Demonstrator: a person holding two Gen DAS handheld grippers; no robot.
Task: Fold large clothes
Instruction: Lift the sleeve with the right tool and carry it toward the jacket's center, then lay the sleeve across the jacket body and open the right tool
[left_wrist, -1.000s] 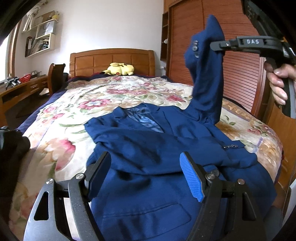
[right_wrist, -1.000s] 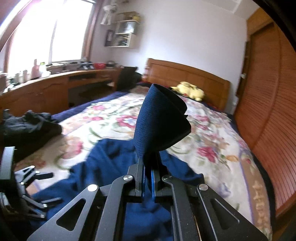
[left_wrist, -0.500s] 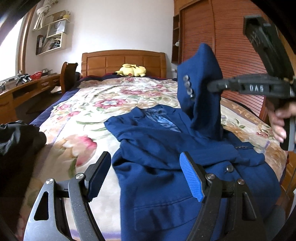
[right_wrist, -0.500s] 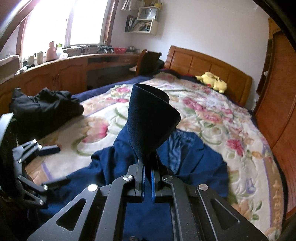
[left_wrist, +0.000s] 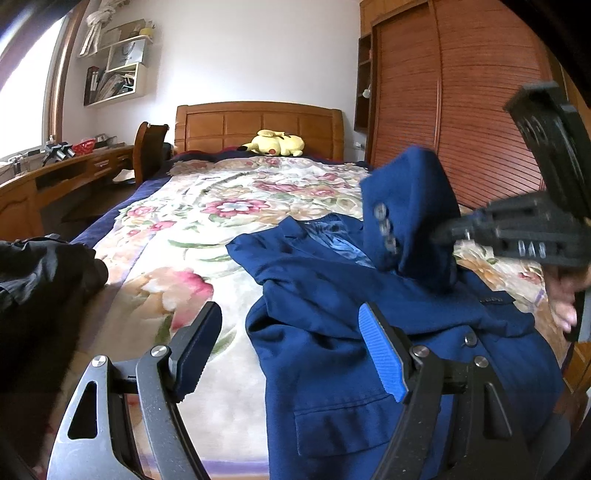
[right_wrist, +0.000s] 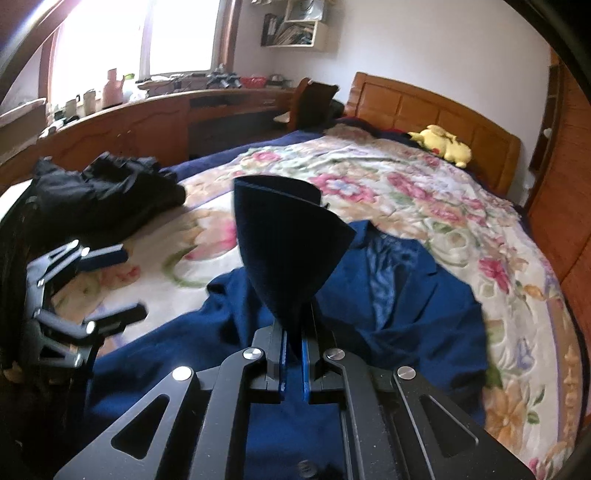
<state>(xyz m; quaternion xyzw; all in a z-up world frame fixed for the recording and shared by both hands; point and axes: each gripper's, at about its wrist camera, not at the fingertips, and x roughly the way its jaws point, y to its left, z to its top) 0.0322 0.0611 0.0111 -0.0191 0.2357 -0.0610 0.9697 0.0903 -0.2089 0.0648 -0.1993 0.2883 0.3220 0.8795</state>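
A blue suit jacket (left_wrist: 354, 332) lies spread front-up on the flowered bedspread (left_wrist: 192, 229), its collar toward the headboard. My right gripper (right_wrist: 293, 332) is shut on the cuff of the jacket's sleeve (right_wrist: 284, 247), which stands up from the pads in a cone. The left wrist view shows that sleeve (left_wrist: 410, 214) with its row of buttons, held low over the jacket's chest by the right gripper (left_wrist: 439, 234) in a person's hand (left_wrist: 565, 299). My left gripper (left_wrist: 288, 350) is open above the jacket's lower left edge, with nothing between its fingers. It also appears at the left (right_wrist: 110, 284).
A heap of black clothing (right_wrist: 99, 192) lies on the bed's left side. A yellow plush toy (left_wrist: 275, 142) rests at the wooden headboard (left_wrist: 258, 125). A long wooden desk (right_wrist: 147, 118) and a chair (right_wrist: 314, 99) stand left of the bed, a slatted wardrobe (left_wrist: 461, 110) to the right.
The right gripper has come down with the sleeve, from high above the bed to just over the jacket's chest. My left gripper has shifted toward the jacket's left edge and stayed open.
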